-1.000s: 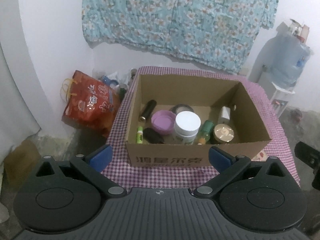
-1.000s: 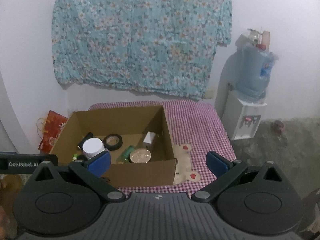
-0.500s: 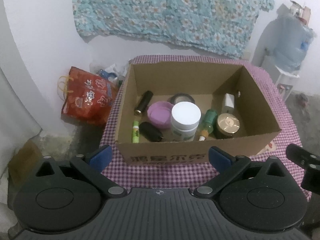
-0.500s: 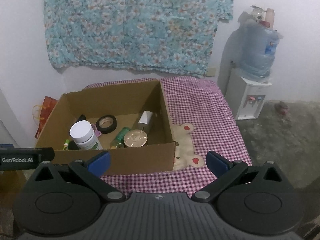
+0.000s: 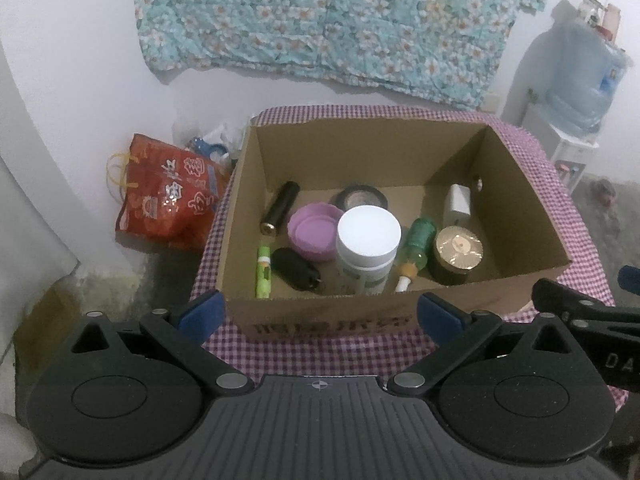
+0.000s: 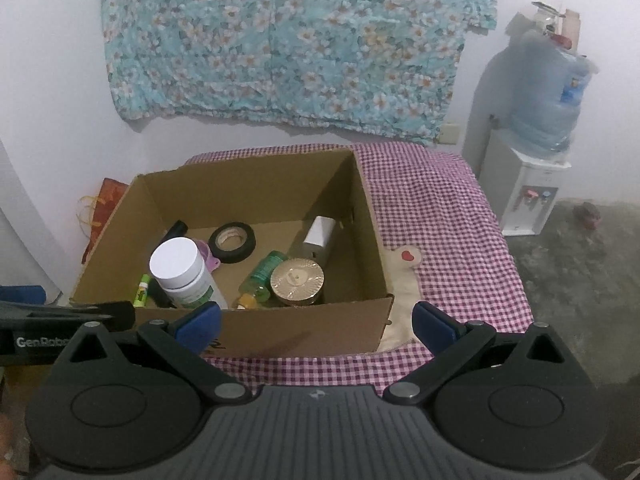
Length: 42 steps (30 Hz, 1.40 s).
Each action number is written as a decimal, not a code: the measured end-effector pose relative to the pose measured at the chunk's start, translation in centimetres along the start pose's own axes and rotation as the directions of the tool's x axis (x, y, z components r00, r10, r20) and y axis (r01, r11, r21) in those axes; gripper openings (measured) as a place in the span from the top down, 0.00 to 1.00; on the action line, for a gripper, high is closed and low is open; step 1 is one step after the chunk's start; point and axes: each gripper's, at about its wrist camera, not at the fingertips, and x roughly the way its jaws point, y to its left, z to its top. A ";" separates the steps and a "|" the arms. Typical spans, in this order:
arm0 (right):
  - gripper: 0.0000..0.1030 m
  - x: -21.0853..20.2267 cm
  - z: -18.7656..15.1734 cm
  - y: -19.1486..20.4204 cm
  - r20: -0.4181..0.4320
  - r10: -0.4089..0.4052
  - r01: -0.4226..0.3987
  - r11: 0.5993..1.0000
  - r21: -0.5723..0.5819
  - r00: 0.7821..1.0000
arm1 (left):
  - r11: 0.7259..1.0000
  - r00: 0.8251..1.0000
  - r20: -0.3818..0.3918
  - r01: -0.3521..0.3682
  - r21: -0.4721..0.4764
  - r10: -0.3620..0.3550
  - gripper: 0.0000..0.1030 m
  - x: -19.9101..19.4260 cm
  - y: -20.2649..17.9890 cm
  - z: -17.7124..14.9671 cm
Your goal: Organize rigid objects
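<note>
White walls with a flowered blue cloth (image 6: 288, 44) pinned up stand behind a table under a purple checked cloth (image 6: 448, 224), and a water dispenser (image 6: 532, 184) stands off its right side. An open cardboard box (image 5: 520, 216) sits on the left part of the table, reaching to the left edge.

Every loose thing in view lies inside the box: a white-capped jar (image 5: 368, 244) upright near the front wall, a purple lid (image 5: 314, 232) beside it, a roll of black tape (image 6: 233, 241) toward the back wall, a green bottle (image 5: 416, 250) on its side, a gold-topped jar (image 5: 458, 254) by the front right corner, a white plug (image 6: 319, 237) leaning near the right wall, and a black tube (image 5: 280, 208), a green stick (image 5: 264, 274) and a small black oval piece (image 5: 296, 269) along the left wall.

Both tools hover before the front edge of the table. The left gripper (image 5: 320, 314) and the right gripper (image 6: 316, 322) have jaws wide apart, holding nothing.

Nothing lies on the bare cloth to the right, so the sorting looks barely begun, or else the things are already gathered; the pictures cannot settle which.
</note>
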 end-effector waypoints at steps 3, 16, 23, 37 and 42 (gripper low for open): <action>0.00 0.3 0.1 0.0 -0.006 0.000 0.000 1.000 0.000 1.000 | 1.000 1.000 0.007 -0.004 0.011 0.004 0.00 0.1 -0.2 0.1; 0.00 0.5 0.3 -0.5 -0.011 -0.005 0.005 1.000 0.012 1.000 | 0.999 0.999 0.029 -0.018 0.034 0.017 0.00 -0.2 -0.5 0.2; 0.00 0.5 0.4 -0.5 -0.012 -0.002 0.002 1.000 0.012 1.000 | 0.999 0.999 0.033 -0.020 0.036 0.019 0.00 -0.4 -0.5 0.2; 0.00 0.5 0.3 -0.5 -0.011 -0.003 0.003 1.000 0.012 1.000 | 0.999 0.999 0.034 -0.021 0.035 0.019 0.00 -0.4 -0.6 0.1; 0.00 0.5 0.3 -0.5 -0.011 -0.003 0.003 1.000 0.013 1.000 | 0.999 0.999 0.034 -0.021 0.035 0.020 0.00 -0.4 -0.6 0.1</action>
